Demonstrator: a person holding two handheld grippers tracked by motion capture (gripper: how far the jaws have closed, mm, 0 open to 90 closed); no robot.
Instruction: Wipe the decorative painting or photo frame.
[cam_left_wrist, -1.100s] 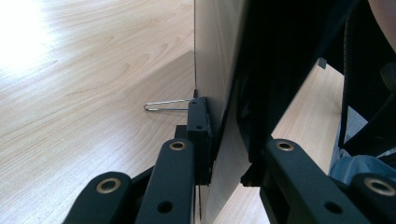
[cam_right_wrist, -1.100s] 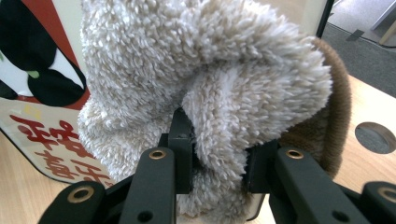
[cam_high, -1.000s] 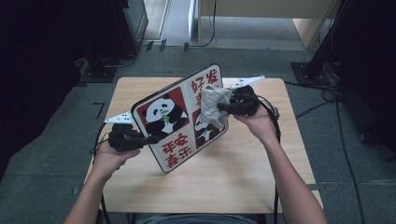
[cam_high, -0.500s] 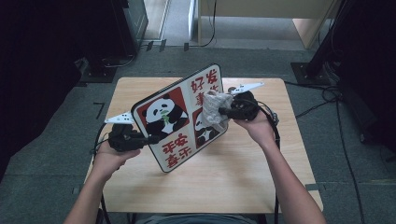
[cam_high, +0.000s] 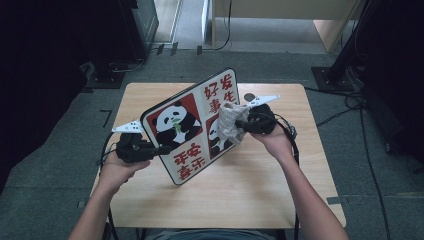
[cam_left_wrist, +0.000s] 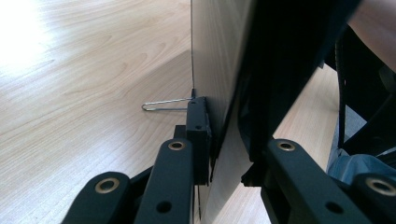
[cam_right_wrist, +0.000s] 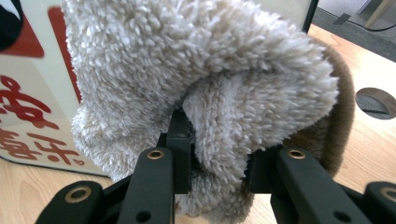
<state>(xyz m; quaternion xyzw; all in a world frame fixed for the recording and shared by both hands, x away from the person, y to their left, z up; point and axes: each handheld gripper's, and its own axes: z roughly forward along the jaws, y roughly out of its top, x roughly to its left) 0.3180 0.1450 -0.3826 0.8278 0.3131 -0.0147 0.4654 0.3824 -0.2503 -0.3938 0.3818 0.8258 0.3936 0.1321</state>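
Two grippers engaged, both clamped; entry follows as a short exchange with my observer.

**Obs:** What does each hold?

**Me:** My left gripper (cam_high: 161, 149) is closed on the lower left edge of the panda board (cam_high: 192, 125), propping it upright and tilted on the table (cam_high: 260, 200). My right gripper (cam_high: 239, 124) is closed on a bunched fluffy cloth (cam_high: 229, 125), which I press against the board's printed face, at the right-hand panda panel.

**Obs:** Progress on the wiping?

**Me:** My judgement: mid-task. Cloth is in contact on the right half of the face. I cannot tell from the surface which panels are already wiped; no visible dirt or streaks mark a boundary. Left panda panel and the lower red characters look untouched by the cloth at present, so I log them as remaining.

**Obs:** What do the views add to each other?

**Me:** High view gives the whole layout: board angle, both hands, cloth position on the artwork. Left gripper view shows the jaws pinching the board's thin edge (cam_left_wrist: 219, 93) and a wire clip loop (cam_left_wrist: 163, 105) lying on the wood, invisible from above. Right gripper view shows the cloth's pile (cam_right_wrist: 196, 93) squeezed between the jaws, a brown underside at its right, and a round cable hole (cam_right_wrist: 376, 102) in the tabletop.
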